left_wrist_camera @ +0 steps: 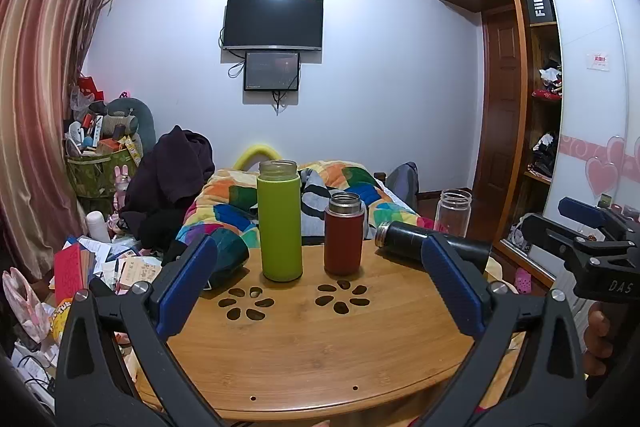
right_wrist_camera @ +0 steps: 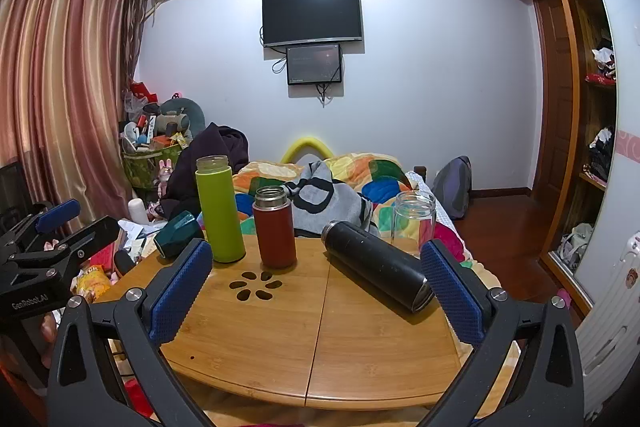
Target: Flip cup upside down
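Note:
Several lidless cups stand on a round wooden table (left_wrist_camera: 320, 347) (right_wrist_camera: 304, 339). A tall green cup (left_wrist_camera: 279, 223) (right_wrist_camera: 219, 211) and a shorter red cup (left_wrist_camera: 343, 234) (right_wrist_camera: 275, 229) stand upright, mouths up. A black cup (left_wrist_camera: 432, 241) (right_wrist_camera: 376, 259) lies on its side. A clear glass cup (left_wrist_camera: 453, 213) (right_wrist_camera: 413, 221) stands upright at the far right edge. A dark teal cup (left_wrist_camera: 228, 253) (right_wrist_camera: 176, 233) lies on its side at the left. My left gripper (left_wrist_camera: 320, 281) is open and empty, short of the cups. My right gripper (right_wrist_camera: 316, 285) is open and empty, its right finger close to the black cup's base.
A bed with a colourful quilt (left_wrist_camera: 348, 183) (right_wrist_camera: 360, 179) lies behind the table. Clutter and a dark jacket (left_wrist_camera: 172, 179) crowd the floor at the left. A wardrobe (right_wrist_camera: 580, 107) stands at the right. Each gripper shows at the edge of the other's view.

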### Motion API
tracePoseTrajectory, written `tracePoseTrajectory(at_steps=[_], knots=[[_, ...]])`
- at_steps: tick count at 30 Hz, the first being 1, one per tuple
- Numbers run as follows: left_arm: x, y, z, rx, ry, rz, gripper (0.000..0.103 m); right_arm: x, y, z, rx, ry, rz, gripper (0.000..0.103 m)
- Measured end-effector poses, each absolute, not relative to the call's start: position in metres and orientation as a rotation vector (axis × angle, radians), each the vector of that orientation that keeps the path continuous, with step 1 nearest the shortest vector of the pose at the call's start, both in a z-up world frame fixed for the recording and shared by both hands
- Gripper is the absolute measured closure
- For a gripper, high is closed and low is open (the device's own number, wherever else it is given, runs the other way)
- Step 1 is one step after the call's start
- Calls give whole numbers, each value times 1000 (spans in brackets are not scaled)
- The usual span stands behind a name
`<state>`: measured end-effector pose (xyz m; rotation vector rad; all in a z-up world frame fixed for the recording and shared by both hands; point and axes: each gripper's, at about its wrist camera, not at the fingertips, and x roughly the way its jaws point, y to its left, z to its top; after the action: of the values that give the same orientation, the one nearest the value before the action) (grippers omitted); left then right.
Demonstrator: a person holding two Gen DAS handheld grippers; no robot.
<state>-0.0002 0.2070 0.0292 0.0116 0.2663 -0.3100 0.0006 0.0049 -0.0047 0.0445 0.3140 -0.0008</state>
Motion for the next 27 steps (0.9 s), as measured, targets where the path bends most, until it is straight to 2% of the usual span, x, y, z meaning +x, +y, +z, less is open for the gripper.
tracePoseTrajectory(at_steps=[27], knots=[[-3, 210, 31, 10, 258, -310, 0, 1, 4, 0, 38, 313, -2, 0]])
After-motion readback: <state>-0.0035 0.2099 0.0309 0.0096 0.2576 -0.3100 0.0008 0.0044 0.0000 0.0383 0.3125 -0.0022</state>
